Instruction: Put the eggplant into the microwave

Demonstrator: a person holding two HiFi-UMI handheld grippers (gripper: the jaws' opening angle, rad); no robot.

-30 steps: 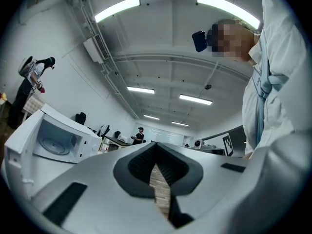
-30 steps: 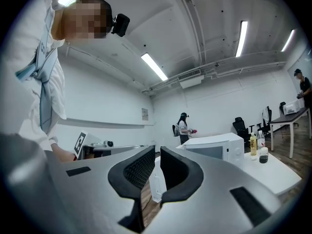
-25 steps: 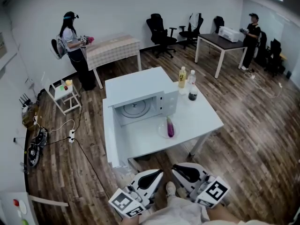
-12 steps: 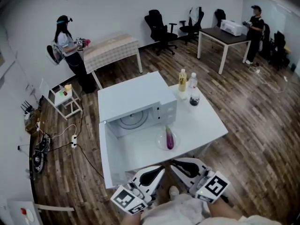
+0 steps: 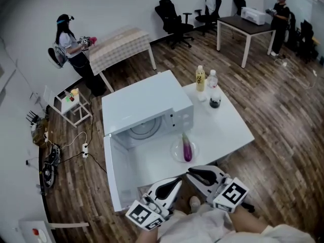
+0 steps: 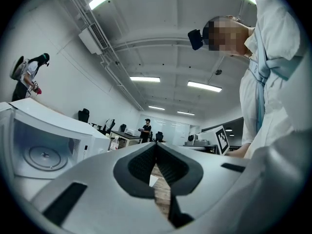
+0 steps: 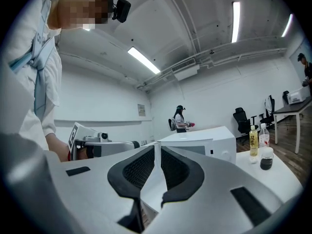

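1. Eggplant [image 5: 187, 149] lies on plate [image 5: 176, 154], at 5 o'clock of microwave [image 5: 147, 103]; door [image 5: 115, 172] is open, so it looks ready to load.
2. Left gripper [image 5: 178, 180] and right gripper [image 5: 190, 172] sit at eggplant's 6 o'clock, jaws together and empty: probably approaching, nothing grasped.

The microwave [image 5: 144, 97] is sitting on the left part of the surface [image 5: 228, 130], with its door [image 5: 115, 178] standing open toward me on the left. The eggplant [image 5: 187, 149] is lying on a plate [image 5: 176, 153], in front of the microwave's right end. The bottles [image 5: 201, 78] are standing farther back, beside the microwave's right wall. I am holding my left gripper [image 5: 176, 181] and right gripper [image 5: 191, 172] side by side at the near edge, just before the plate.
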